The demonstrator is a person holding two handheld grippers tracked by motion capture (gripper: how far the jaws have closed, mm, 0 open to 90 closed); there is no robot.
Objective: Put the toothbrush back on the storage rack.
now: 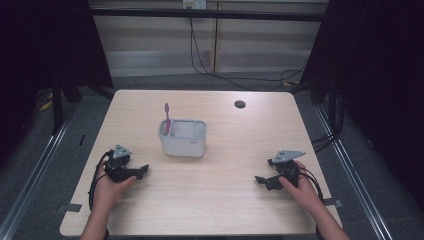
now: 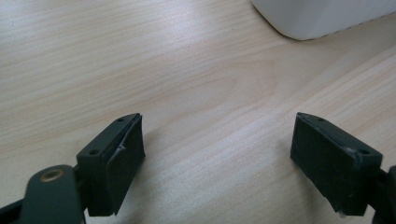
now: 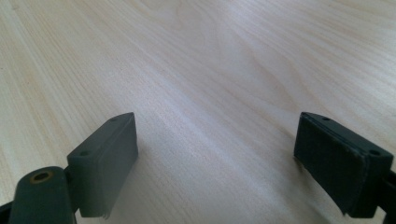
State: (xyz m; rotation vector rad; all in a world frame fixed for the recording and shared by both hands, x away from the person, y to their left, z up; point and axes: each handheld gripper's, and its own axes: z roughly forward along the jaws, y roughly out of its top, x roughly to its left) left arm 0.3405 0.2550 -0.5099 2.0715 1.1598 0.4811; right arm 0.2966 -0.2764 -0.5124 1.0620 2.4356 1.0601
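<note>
A white two-compartment holder (image 1: 183,138) stands near the middle of the wooden table (image 1: 225,200). A pink toothbrush (image 1: 167,117) stands upright in its left compartment. My left gripper (image 1: 144,170) rests low on the table to the holder's front left, open, nothing between its jaws. In the left gripper view its jaws (image 2: 217,154) stand wide apart over bare wood, with the holder's base (image 2: 322,16) at the top right. My right gripper (image 1: 260,180) sits at the front right, open and empty. In the right gripper view that gripper (image 3: 217,156) has bare wood between its jaws.
A round cable hole (image 1: 240,104) lies in the table's far right part. Black cables (image 1: 210,70) run over the floor behind the table. Dark frames and curtains stand at both sides.
</note>
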